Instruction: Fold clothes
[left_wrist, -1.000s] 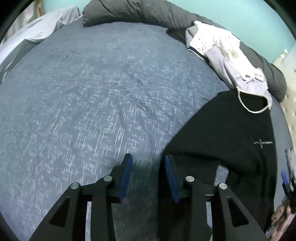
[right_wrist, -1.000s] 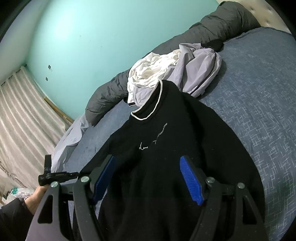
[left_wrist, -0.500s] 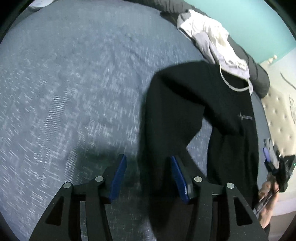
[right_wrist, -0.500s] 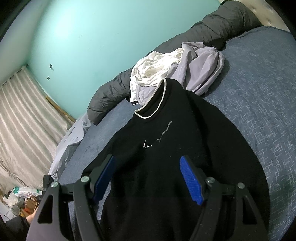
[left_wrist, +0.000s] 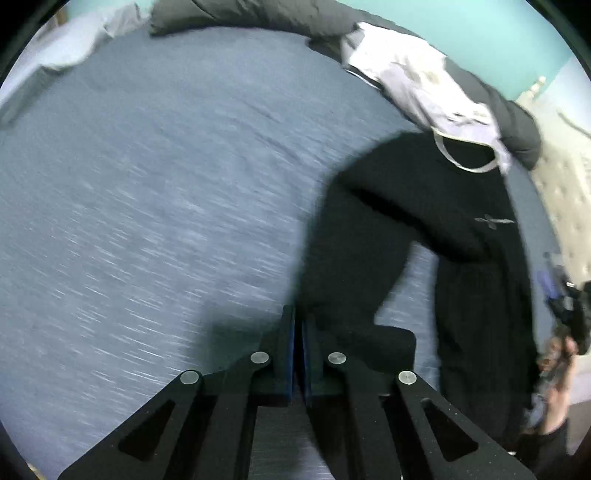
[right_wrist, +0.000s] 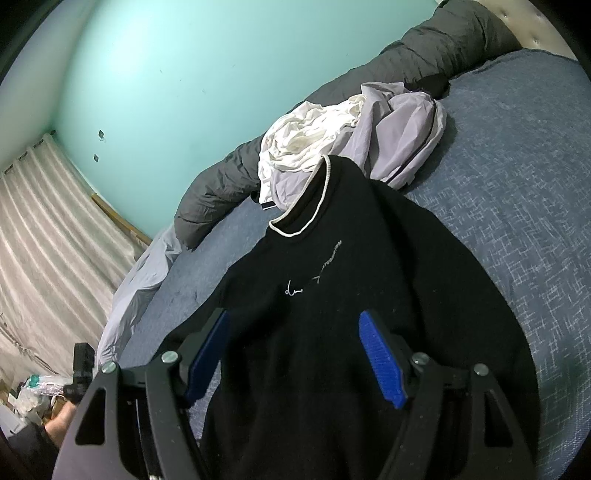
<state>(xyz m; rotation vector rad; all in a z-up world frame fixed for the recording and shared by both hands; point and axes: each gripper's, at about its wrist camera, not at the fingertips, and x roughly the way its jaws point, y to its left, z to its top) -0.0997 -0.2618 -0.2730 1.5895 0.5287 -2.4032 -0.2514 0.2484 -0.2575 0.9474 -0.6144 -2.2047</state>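
Lying spread on a blue-grey bedspread (right_wrist: 524, 229), a black sweater (right_wrist: 332, 295) with pale-trimmed collar pointing toward a heap of white and lilac clothes (right_wrist: 351, 136). Running behind along a turquoise wall (right_wrist: 207, 70), a dark grey duvet (right_wrist: 424, 51); hanging at the side, beige curtains (right_wrist: 44, 236). Pressing nearly together at the sleeve edge (left_wrist: 332, 280), the left gripper (left_wrist: 297, 332), though grip on cloth unclear through blur. Hovering wide apart and empty over the sweater's lower body, the right gripper (right_wrist: 295, 354)
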